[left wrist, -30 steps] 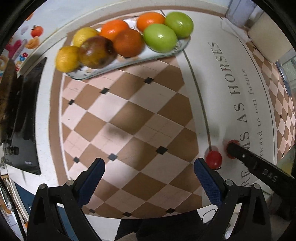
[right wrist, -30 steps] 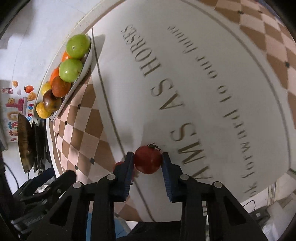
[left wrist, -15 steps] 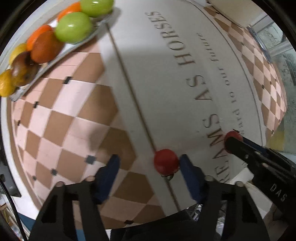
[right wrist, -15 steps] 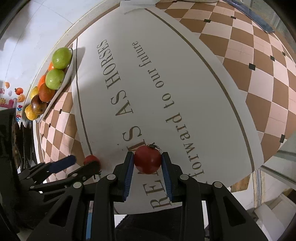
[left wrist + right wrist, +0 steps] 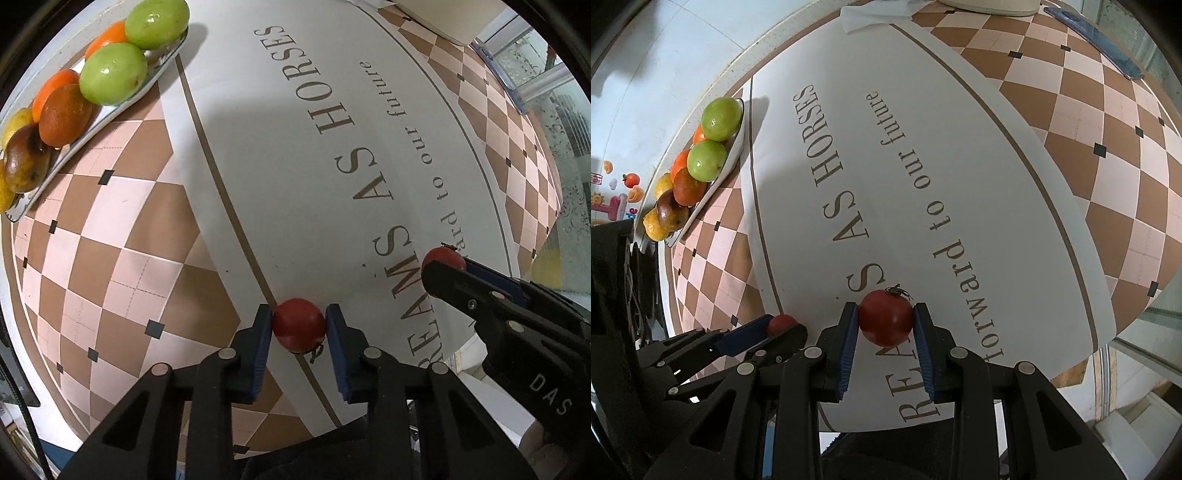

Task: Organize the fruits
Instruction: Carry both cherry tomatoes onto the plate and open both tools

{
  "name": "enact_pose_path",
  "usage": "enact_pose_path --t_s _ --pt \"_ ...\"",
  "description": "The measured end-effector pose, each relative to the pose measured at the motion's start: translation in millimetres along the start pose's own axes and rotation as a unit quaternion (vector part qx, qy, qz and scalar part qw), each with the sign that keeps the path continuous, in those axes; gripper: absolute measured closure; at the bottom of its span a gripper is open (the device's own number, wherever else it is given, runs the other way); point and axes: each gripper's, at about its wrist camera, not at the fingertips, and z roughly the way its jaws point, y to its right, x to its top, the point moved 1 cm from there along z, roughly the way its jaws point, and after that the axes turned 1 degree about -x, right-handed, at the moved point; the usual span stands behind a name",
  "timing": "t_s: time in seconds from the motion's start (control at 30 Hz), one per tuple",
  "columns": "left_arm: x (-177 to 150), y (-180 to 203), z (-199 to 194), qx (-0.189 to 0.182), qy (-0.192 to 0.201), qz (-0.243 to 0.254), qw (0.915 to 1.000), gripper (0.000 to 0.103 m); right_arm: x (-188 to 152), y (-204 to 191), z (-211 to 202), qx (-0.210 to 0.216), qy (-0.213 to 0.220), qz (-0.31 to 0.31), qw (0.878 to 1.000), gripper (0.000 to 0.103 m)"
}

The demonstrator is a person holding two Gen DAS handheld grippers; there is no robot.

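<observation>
My left gripper (image 5: 299, 317) points straight down and its jaws are closing; both blue pads touch a small red tomato (image 5: 298, 325) that sits on the mat's brown border line. To its right, my right gripper (image 5: 445, 264) is shut on a second red tomato (image 5: 443, 254). In the right wrist view that tomato (image 5: 885, 321), stem up, is clamped in the right gripper (image 5: 885, 314), with the left gripper (image 5: 777, 326) and its tomato (image 5: 781, 322) at the lower left. A long white plate (image 5: 168, 59) at the far left carries green, orange, brown and yellow fruits.
A white mat with brown lettering (image 5: 332, 155) covers the middle of the brown and pink checkered tablecloth (image 5: 122, 240). A dark appliance (image 5: 613, 280) stands at the left edge. A blue flat object (image 5: 1097, 40) lies at the far right, near the table's edge.
The left gripper came across from the checkered cloth to the small tomato, dropped lower, and its wide-open jaws drew in onto it. The right gripper kept its tomato and shifted slightly.
</observation>
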Motion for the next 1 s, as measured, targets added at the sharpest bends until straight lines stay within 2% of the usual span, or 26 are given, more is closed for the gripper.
enact_pose_path --t_s 0.07,0.33,0.47,0.6,0.73,0.9,1.0 --pt "-1 -7 6 -0.006 -0.009 -0.003 0.9999 0.076 0 0 1 0.000 -0.001 0.000 1.000 0.071" --pt "2 -24 -3 -0.010 0.021 -0.016 0.9996 0.077 2 -3 -8 0.001 0.011 -0.007 1.000 0.071" --pt "4 -48 -32 -0.015 0.058 -0.039 0.9975 0.077 6 -19 -22 0.011 0.031 -0.030 0.999 0.071" --pt "3 -90 -66 -0.039 0.088 -0.093 0.9910 0.077 16 -51 -29 0.037 0.046 -0.062 0.996 0.071" --pt "6 -139 -98 -0.051 0.124 -0.162 0.9776 0.077 33 -92 -26 0.071 0.047 -0.092 0.992 0.071" --pt "13 -194 -113 -0.065 0.147 -0.240 0.9573 0.077 55 -156 -13 0.105 0.052 -0.140 0.983 0.071" --pt "15 -232 -110 -0.085 0.151 -0.294 0.9401 0.077 67 -188 3 0.120 0.042 -0.160 0.979 0.071"
